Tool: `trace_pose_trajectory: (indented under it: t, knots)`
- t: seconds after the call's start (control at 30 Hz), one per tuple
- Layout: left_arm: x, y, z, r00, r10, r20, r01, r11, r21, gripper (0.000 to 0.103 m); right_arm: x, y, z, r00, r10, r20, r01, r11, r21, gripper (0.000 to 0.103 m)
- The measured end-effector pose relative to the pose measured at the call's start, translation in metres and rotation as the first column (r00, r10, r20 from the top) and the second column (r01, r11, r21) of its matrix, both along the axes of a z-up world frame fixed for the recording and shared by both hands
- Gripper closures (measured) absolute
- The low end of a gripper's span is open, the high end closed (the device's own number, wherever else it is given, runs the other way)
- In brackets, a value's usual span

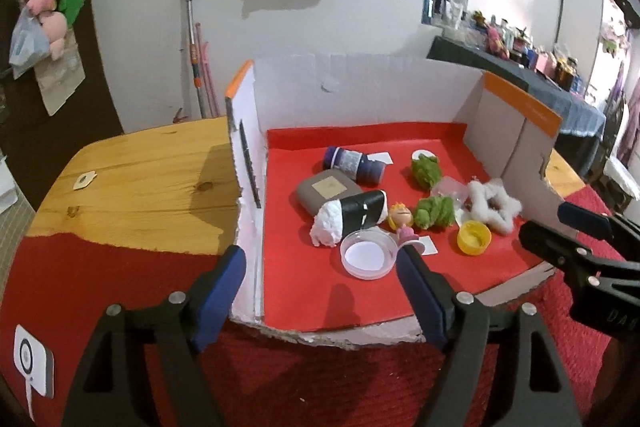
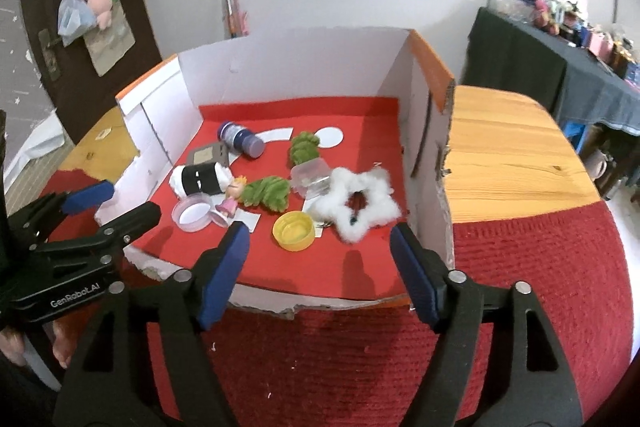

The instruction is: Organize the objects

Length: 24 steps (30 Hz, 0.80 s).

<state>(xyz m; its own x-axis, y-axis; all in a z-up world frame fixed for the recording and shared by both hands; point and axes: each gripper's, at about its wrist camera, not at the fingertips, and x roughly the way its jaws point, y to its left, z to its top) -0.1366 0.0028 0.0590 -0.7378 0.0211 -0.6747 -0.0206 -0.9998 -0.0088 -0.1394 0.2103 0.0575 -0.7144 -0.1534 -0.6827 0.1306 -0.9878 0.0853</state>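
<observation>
- Left tool [image 1: 320, 269], right tool [image 2: 318, 247]: both spread wide, empty.
- Toys: we find them heaped mid-box [image 2: 280, 67], yellow cap [image 2: 293, 230] nearest.
- We'd lift outermost pieces first.

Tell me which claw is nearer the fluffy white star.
Right. The right claw stands open just in front of the fluffy white star; the left claw is open farther off, by the clear dish.

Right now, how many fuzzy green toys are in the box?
2. One green toy lies toward the back by the white circle; the other lies nearer the front beside the little doll.
</observation>
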Motion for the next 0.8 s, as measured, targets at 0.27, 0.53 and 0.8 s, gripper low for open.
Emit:
trace_pose_trajectory:
  t: [0.27, 0.53, 0.8]
  knots:
    - [0.005, 0.001, -0.002, 1.0, 0.003, -0.013, -0.002, 1.0, 0.013, 0.016, 0.007, 0.001, -0.003, 0.998, -0.037, -0.046, 0.038, 0.999, 0.024, 0.024]
    - [0.01, 0.005, -0.003, 1.0, 0.004, -0.031, -0.004, 1.0, -0.002, 0.007, 0.012, -0.004, -0.008, 0.996, -0.039, -0.079, 0.044, 0.997, 0.059, 0.02]
    - [0.009, -0.002, -0.009, 0.999, 0.033, -0.016, -0.032, 0.999, 0.022, 0.001, 0.014, -0.004, -0.009, 0.993, -0.054, -0.104, 0.061, 0.996, 0.066, 0.02]
